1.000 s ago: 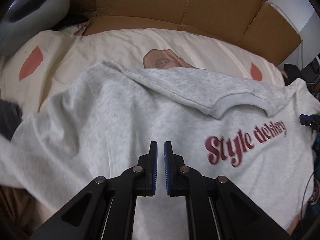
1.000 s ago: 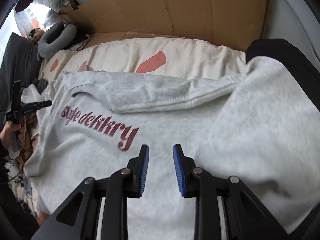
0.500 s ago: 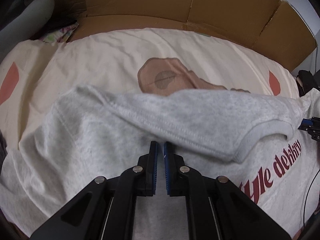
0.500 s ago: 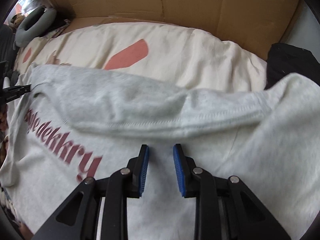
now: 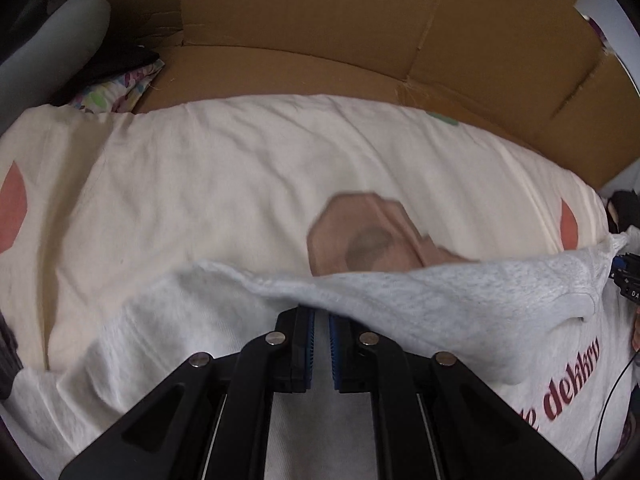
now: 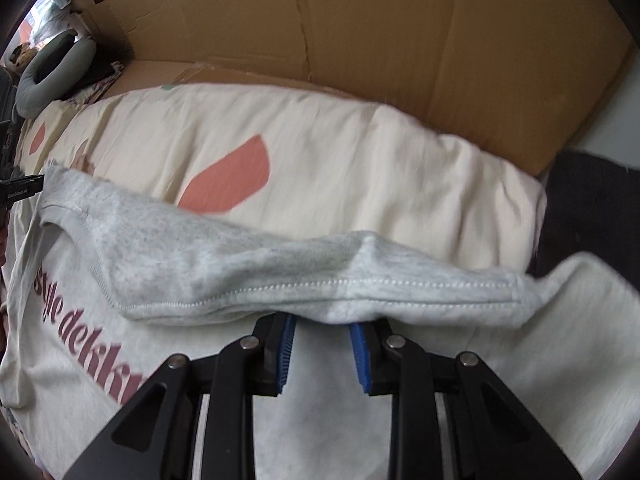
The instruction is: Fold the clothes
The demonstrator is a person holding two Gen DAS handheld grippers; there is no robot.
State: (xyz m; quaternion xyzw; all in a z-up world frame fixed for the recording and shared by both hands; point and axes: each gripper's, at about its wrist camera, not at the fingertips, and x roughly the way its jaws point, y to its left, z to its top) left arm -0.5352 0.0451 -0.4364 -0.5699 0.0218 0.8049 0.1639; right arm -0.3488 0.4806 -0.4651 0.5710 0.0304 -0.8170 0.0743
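I hold both grippers low over the grey sweatshirt on the bed, left gripper nearly closed, right gripper apart under the folded hem, whose stitching only the right view shows.

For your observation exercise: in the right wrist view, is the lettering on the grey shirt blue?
No, the lettering on the grey shirt is dark red.

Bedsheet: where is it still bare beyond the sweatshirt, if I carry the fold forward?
The cream bedsheet lies bare between the grey sweatshirt's folded edge and the cardboard wall. It is crowded at the far left by a grey neck pillow and dark clothes, and on the right by a black item.
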